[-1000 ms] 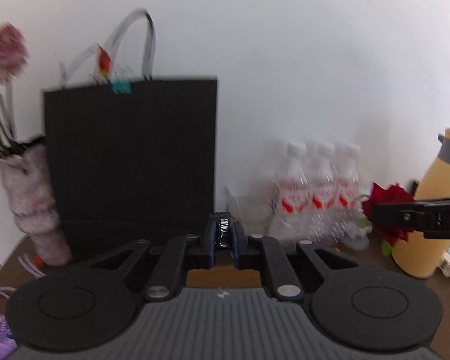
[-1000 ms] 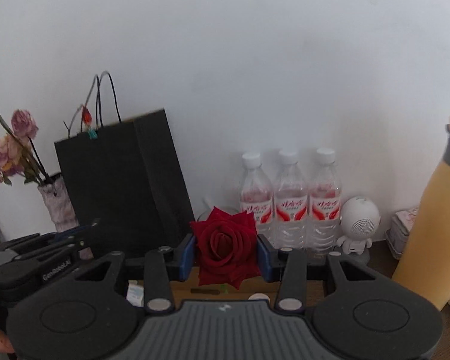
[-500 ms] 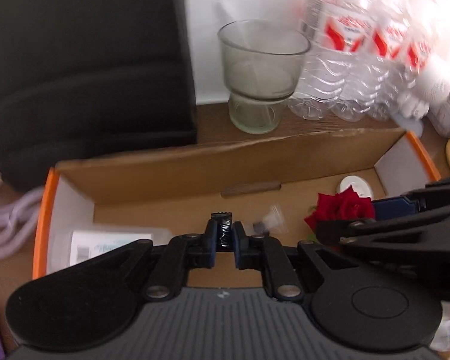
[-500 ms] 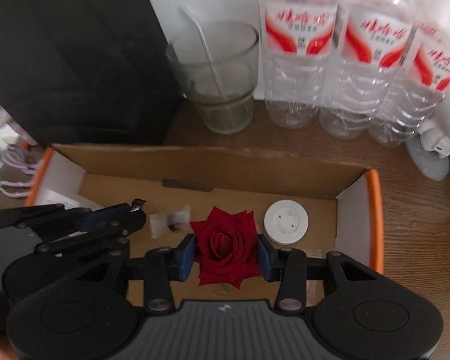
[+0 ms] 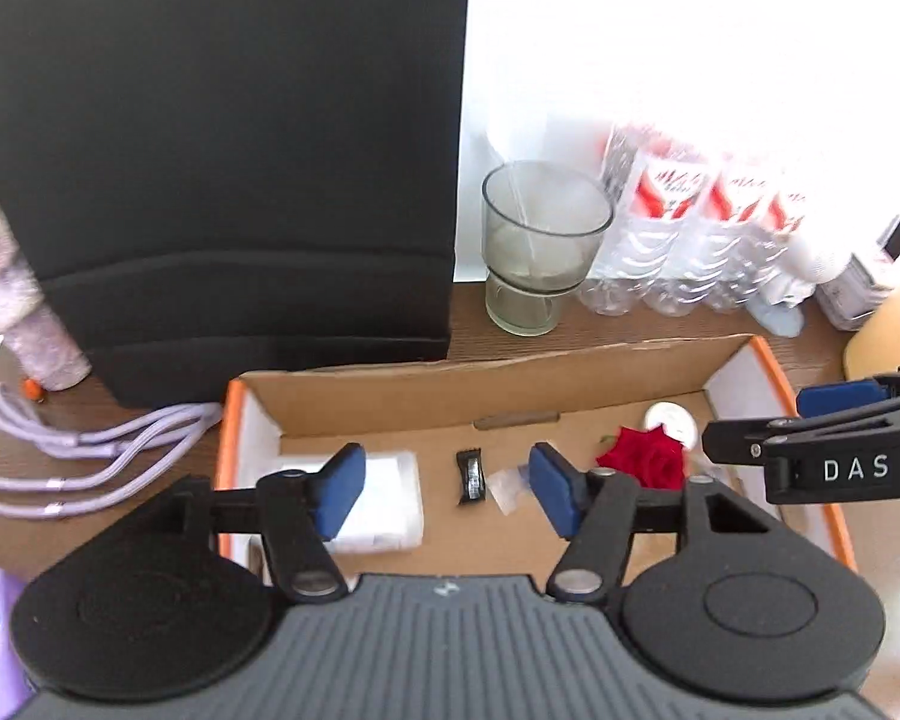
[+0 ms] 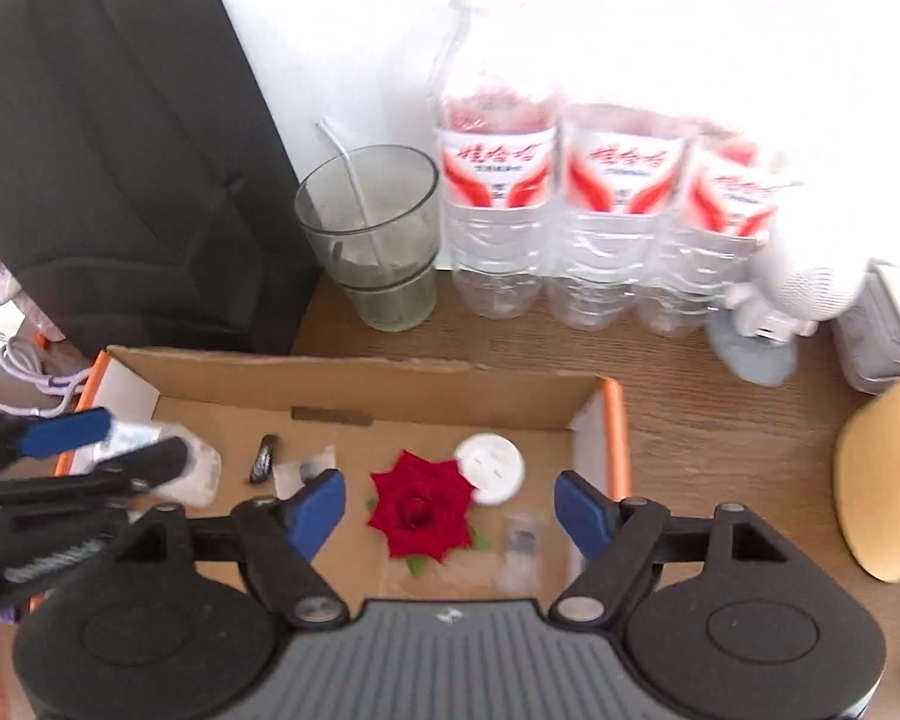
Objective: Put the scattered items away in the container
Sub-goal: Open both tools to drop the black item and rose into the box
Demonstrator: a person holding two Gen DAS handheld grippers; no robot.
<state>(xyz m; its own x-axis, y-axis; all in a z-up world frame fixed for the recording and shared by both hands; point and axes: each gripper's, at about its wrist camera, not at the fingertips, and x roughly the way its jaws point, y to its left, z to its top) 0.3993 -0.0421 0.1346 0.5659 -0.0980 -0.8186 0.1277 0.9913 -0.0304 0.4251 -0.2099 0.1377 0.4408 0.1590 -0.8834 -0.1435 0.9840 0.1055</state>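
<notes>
Wooden tabletop (image 6: 690, 372) under a white wall carries the cardboard box (image 6: 354, 375). Both my jaws stand spread and empty over it: left gripper (image 5: 447, 489) above the small black clip (image 5: 471, 476), right gripper (image 6: 450, 510) above the red rose (image 6: 421, 504), both lying inside beside a white round cap (image 6: 491, 467). Behind, a black paper bag (image 5: 222, 144), glass (image 6: 372, 240) and water bottles (image 6: 564, 210) crowd the rim; a purple cable (image 5: 90, 450) lies outside.
</notes>
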